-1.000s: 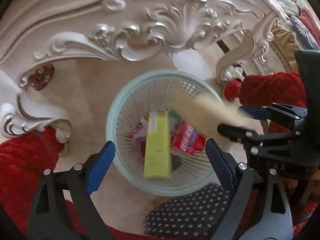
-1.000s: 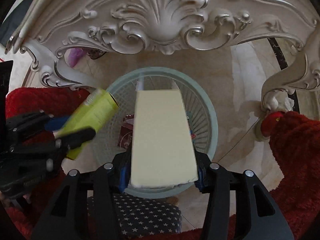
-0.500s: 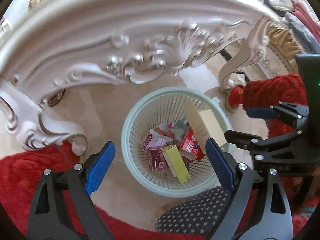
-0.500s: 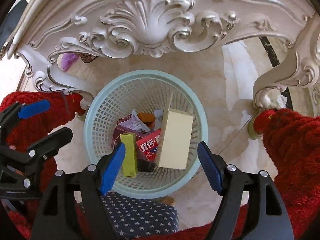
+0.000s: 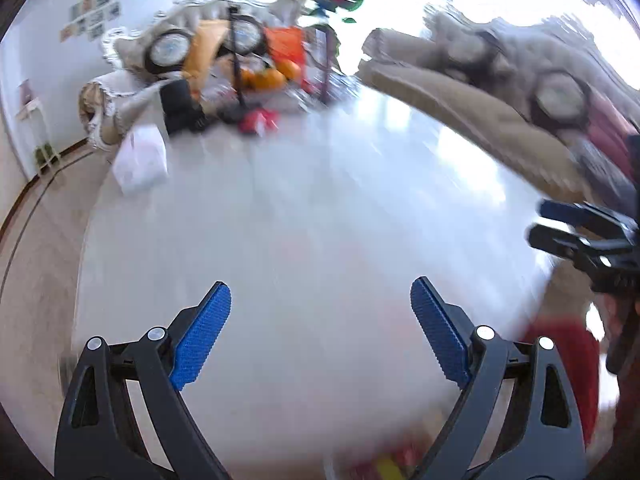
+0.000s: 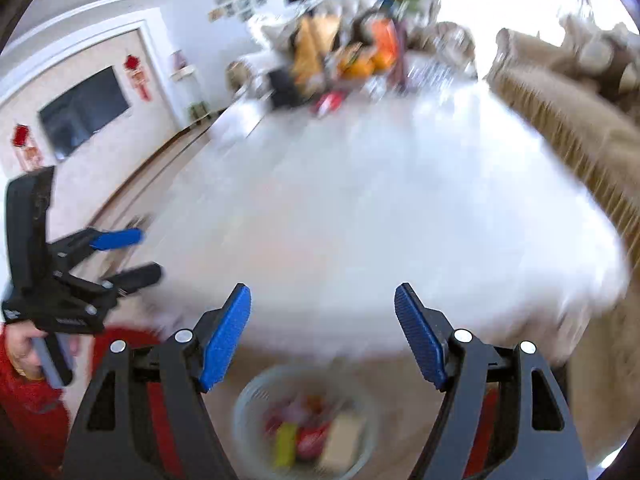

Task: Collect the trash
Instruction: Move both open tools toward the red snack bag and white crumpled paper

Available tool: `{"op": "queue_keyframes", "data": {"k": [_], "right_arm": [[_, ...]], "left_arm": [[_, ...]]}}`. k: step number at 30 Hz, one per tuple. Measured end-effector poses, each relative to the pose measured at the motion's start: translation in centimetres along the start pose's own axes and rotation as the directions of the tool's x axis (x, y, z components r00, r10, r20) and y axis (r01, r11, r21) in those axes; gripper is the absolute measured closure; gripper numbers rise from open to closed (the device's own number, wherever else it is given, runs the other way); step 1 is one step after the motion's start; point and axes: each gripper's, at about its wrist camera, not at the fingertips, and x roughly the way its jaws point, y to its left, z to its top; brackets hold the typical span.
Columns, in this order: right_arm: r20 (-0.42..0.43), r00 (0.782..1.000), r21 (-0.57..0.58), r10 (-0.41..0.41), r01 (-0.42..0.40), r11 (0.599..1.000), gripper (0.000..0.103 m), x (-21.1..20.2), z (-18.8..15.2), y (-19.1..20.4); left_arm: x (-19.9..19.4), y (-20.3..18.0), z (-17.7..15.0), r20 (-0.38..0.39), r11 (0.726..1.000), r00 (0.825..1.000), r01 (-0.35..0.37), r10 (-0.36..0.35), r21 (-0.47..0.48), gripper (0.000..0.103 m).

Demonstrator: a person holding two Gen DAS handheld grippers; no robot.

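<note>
Both views are blurred by motion. My left gripper (image 5: 320, 332) is open and empty, above the white tabletop (image 5: 312, 208). My right gripper (image 6: 322, 336) is open and empty too, at the table's near edge. In the right wrist view the pale green trash basket (image 6: 244, 408) stands on the floor below, holding a yellow-green box (image 6: 285, 444), a red packet (image 6: 310, 440) and a beige box (image 6: 340, 440). The left gripper also shows at the left of the right wrist view (image 6: 132, 252), and the right gripper at the right of the left wrist view (image 5: 548, 224).
A cluster of items, orange and red among them (image 5: 260, 76), stands at the table's far end, with a white bag (image 5: 140, 160) at the left. A beige fringed sofa (image 6: 568, 128) runs along the right. Red rug (image 5: 568, 360) lies below.
Both grippers have swung up from the basket to face the tabletop. One second ago the right gripper held the beige box; both boxes now lie in the basket.
</note>
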Motion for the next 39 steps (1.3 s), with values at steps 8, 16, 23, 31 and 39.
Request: {"op": "queue_keyframes", "data": {"k": [8,16,23,31,39], "right_arm": [[0.071,0.996,-0.045,-0.054,0.057,0.997,0.032,15.0,17.8,-4.9],[-0.074,0.993,0.049,-0.089,0.093,0.995,0.032,30.5,27.9,-8.1],[-0.17,0.979,0.048,-0.115,0.124,0.991,0.032,39.0,31.4,-7.3],[-0.22,0.97,0.039,-0.1,0.111,0.993,0.043,43.1,31.6,-7.1],[-0.194,0.978,0.084,-0.082,0.099,0.992,0.075,40.6,30.3,-8.1]], "left_arm": [[17.1,6.8,15.1,0.061,0.992,0.994,-0.078,0.085,-0.103,0.014],[28.8,9.3,21.1,-0.037,0.992,0.997,-0.078,0.075,-0.096,0.014],[32.3,9.8,22.8,-0.069,0.995,0.993,-0.098,0.095,-0.033,0.014],[34.4,11.0,22.7,-0.129,0.996,0.991,-0.034,0.023,-0.087,0.025],[33.0,10.5,22.3,-0.104,0.992,0.993,0.037,-0.05,-0.124,0.07]]}}
